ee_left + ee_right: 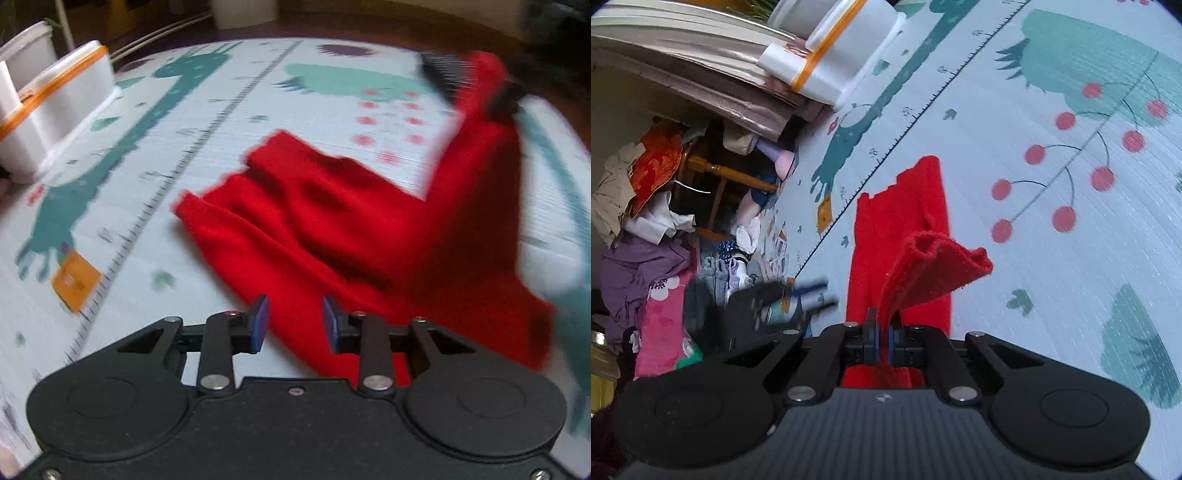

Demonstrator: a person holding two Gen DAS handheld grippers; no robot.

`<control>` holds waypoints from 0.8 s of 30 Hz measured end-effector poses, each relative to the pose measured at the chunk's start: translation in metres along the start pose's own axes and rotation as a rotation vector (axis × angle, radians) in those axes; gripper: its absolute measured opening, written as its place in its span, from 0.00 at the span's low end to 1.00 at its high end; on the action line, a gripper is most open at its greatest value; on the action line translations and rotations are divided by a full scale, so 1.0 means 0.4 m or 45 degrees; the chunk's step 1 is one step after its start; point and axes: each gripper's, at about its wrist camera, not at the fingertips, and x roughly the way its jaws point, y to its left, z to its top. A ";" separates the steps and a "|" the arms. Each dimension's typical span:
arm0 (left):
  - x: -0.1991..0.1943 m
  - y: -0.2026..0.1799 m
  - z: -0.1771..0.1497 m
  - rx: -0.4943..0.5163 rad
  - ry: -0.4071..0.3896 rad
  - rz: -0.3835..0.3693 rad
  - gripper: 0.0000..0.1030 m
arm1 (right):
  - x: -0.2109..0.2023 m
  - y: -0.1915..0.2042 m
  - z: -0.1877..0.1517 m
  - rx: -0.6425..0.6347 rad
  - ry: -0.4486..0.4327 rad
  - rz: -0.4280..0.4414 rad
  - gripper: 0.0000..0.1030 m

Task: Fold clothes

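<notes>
— While the blur lasts in the left wrist view, how many garments can you count on the pale printed foam play mat (pixel 229 122)?

— One: a single bright red knitted fabric garment (pixel 332 229). It lies rumpled near the middle of the mat, with one end lifted toward the mat's far right edge.

— What lifts it?

— One black two-finger right gripper (pixel 884 332). Its jaws are pressed together on a bunched fold of the red garment, and the cloth fans out above its blue pads (pixel 874 338). Below the grip, the rest hangs down onto the mat in a long strip.

— And the other tool?

— One black left gripper (pixel 294 321), jaws standing apart with nothing between them. It hovers over the near edge of the red garment; its two blue pads (pixel 260 325) show no contact with the cloth. In the right wrist view it is only a dark smear at the left.

— Anything else on the mat?

— One white plastic container with an orange band (pixel 62 99) at the far left corner, with a second plain white tub (pixel 27 48) behind it. One small orange square (pixel 75 282) sits near the left edge beside the printed ruler line, though I cannot tell whether it is printed or loose.

— Beyond the mat?

— A heap of mixed clothes (pixel 650 236), purple, pink, white and orange; too jumbled to count.
</notes>
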 end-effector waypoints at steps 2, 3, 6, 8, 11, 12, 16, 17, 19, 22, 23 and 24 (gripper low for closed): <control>-0.041 -0.056 -0.055 0.016 -0.011 -0.037 0.29 | 0.004 0.006 0.004 -0.002 0.003 -0.003 0.07; -0.056 -0.084 -0.081 0.029 -0.018 -0.060 0.29 | 0.005 0.007 0.007 0.007 0.003 -0.006 0.07; -0.094 -0.164 -0.153 0.037 -0.043 -0.148 0.29 | 0.008 0.011 0.017 0.037 -0.005 -0.007 0.07; -0.102 -0.209 -0.187 0.006 -0.059 -0.197 0.29 | 0.013 0.017 0.025 0.045 -0.011 -0.010 0.07; -0.091 -0.254 -0.210 -0.038 -0.087 -0.201 0.29 | 0.030 0.030 0.038 0.064 -0.020 -0.008 0.07; -0.086 -0.264 -0.214 -0.048 -0.093 -0.193 0.29 | 0.037 0.035 0.043 0.070 -0.023 -0.009 0.07; -0.065 -0.295 -0.218 -0.034 -0.094 -0.160 0.29 | 0.071 0.059 0.060 0.093 -0.035 -0.005 0.07; -0.060 -0.301 -0.218 -0.021 -0.090 -0.153 0.29 | 0.081 0.066 0.064 0.094 -0.036 -0.005 0.07; -0.053 -0.313 -0.217 0.004 -0.091 -0.131 0.30 | 0.098 0.081 0.073 0.091 -0.044 -0.010 0.07; -0.047 -0.326 -0.206 0.013 -0.106 -0.045 0.32 | 0.122 0.102 0.085 0.089 -0.056 -0.023 0.07; -0.047 -0.332 -0.203 0.030 -0.115 -0.019 0.32 | 0.130 0.109 0.088 0.087 -0.058 -0.029 0.07; -0.047 -0.339 -0.202 0.053 -0.125 0.001 0.32 | 0.137 0.115 0.091 0.087 -0.060 -0.034 0.07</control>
